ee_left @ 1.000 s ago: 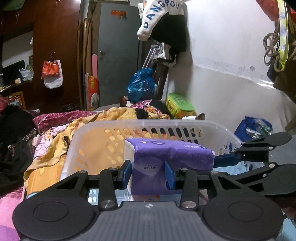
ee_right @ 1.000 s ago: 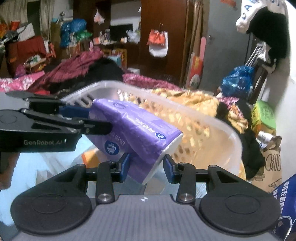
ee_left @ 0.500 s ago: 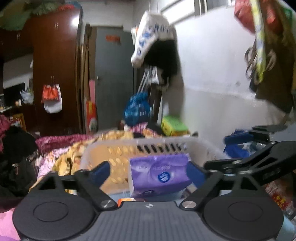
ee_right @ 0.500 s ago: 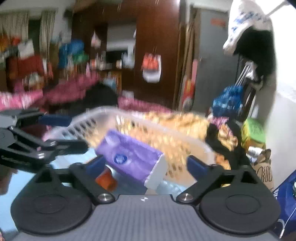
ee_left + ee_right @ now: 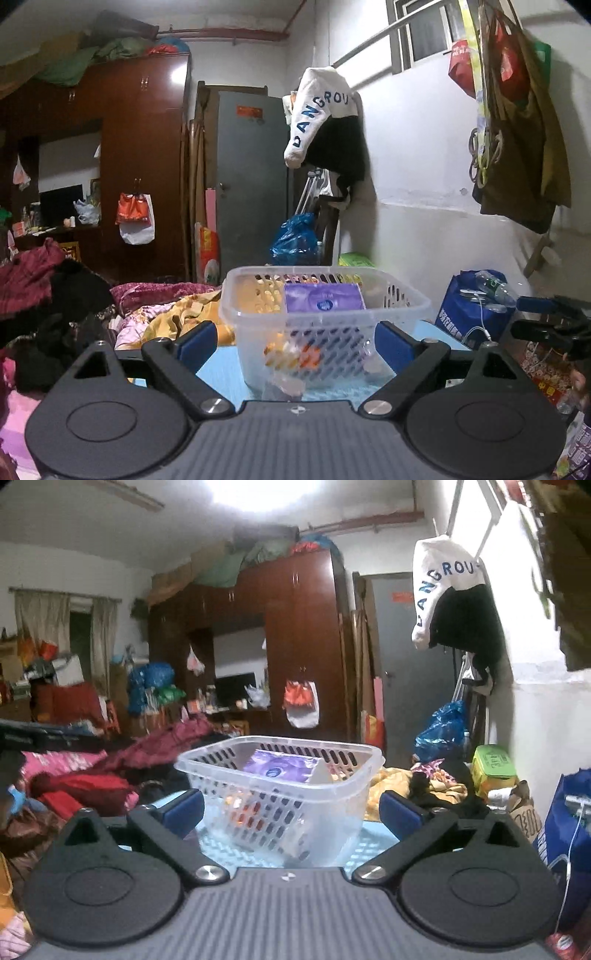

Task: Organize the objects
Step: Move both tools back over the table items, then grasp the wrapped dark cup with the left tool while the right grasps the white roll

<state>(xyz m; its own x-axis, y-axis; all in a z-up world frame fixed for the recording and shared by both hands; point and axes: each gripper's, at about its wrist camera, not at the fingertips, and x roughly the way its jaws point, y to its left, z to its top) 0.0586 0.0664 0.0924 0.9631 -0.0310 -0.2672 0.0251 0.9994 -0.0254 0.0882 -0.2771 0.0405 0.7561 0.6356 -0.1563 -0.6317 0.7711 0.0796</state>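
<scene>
At the centre of both views we see a clear plastic basket point(image 5: 325, 321) point(image 5: 280, 794) standing on a light blue mat point(image 5: 225, 373) point(image 5: 365, 849), with a purple tissue pack point(image 5: 323, 297) point(image 5: 280, 766) lying inside it near the rim. Below it, at the bottom of each frame, our left gripper point(image 5: 295, 341) and right gripper point(image 5: 291, 810) are spread wide and grasp nothing, both apart from the basket.
</scene>
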